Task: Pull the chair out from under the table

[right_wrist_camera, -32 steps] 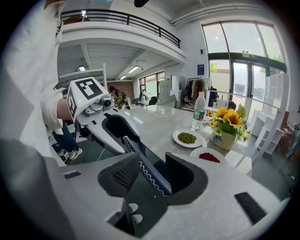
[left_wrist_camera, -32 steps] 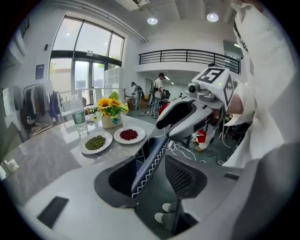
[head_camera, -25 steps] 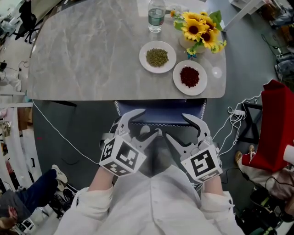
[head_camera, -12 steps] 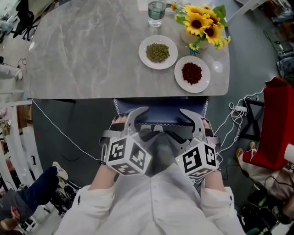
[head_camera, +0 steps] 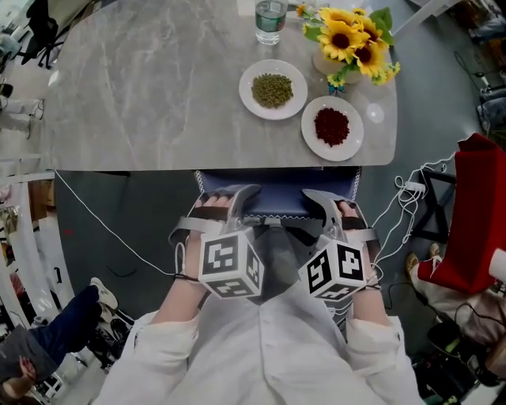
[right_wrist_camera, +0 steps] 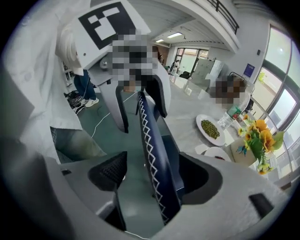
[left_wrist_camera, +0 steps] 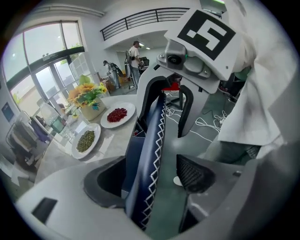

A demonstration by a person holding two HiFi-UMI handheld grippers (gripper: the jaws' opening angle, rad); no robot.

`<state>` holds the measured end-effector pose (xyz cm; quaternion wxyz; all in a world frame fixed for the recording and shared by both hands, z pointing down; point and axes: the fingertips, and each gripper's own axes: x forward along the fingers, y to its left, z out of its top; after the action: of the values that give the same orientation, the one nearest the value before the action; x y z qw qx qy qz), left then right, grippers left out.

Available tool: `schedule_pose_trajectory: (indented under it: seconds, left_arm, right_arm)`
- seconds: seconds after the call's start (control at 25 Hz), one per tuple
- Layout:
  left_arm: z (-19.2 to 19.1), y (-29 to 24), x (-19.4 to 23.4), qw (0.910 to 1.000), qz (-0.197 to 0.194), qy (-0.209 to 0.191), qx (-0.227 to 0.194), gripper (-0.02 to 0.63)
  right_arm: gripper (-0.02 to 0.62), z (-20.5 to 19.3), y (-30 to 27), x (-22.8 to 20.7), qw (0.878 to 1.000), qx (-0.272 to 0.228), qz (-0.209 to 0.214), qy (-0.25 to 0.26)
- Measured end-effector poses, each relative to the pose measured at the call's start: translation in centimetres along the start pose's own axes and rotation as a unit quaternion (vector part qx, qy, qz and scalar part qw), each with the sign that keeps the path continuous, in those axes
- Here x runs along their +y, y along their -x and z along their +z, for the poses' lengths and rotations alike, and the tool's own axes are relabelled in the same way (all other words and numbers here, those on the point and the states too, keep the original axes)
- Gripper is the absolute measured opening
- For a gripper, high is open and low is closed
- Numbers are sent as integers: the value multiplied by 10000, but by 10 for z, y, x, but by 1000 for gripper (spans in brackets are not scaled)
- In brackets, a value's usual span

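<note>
The chair's dark blue back (head_camera: 277,199), edged with white zigzag stitching, stands out from under the grey marble table (head_camera: 158,103). My left gripper (head_camera: 224,204) straddles the back's left part and my right gripper (head_camera: 336,207) its right part. In the left gripper view the back (left_wrist_camera: 149,159) runs between the jaws of the left gripper (left_wrist_camera: 152,180), close to one finger and apart from the meshed pad (left_wrist_camera: 194,172). The right gripper view shows the same: the back (right_wrist_camera: 157,159) sits inside the right gripper (right_wrist_camera: 154,176), clear of the pad (right_wrist_camera: 110,171). Both sets of jaws have just opened wider and stand open.
On the table's far right stand a plate of green beans (head_camera: 272,89), a plate of red beans (head_camera: 332,126), sunflowers in a vase (head_camera: 356,39) and a water bottle (head_camera: 270,16). White cables (head_camera: 403,198) and a red object (head_camera: 474,213) lie on the floor at right.
Both grippers have come down over the chair's back and rolled so the marker cubes face more inward. Their jaws now reach around the back's top edge.
</note>
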<state>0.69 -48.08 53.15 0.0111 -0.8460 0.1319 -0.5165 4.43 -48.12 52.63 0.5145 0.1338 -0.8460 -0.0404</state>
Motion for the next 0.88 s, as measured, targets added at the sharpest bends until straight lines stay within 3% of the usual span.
schedule_pose_trajectory:
  seconds: [0.36, 0.64, 0.68, 0.76, 0.88]
  left_arm:
    - [-15, -12, 7, 9994, -56, -95, 320, 344]
    - [-14, -20, 1, 9991, -345, 6, 253, 342]
    - [-14, -21, 0, 9990, -364, -9, 269, 342]
    - [-14, -23, -1, 9988, -384, -42, 298, 339]
    - [-15, -26, 3, 9989, -281, -102, 355, 301]
  right_arm:
    - [305, -7, -15, -4, 9992, 280, 40, 284]
    - [302, -12, -23, -10, 9988, 372, -143, 299]
    - [293, -13, -23, -12, 9986, 396, -198, 302]
    - [212, -13, -24, -14, 9981, 456, -261, 334]
    - [209, -15, -24, -15, 9977, 513, -278, 330]
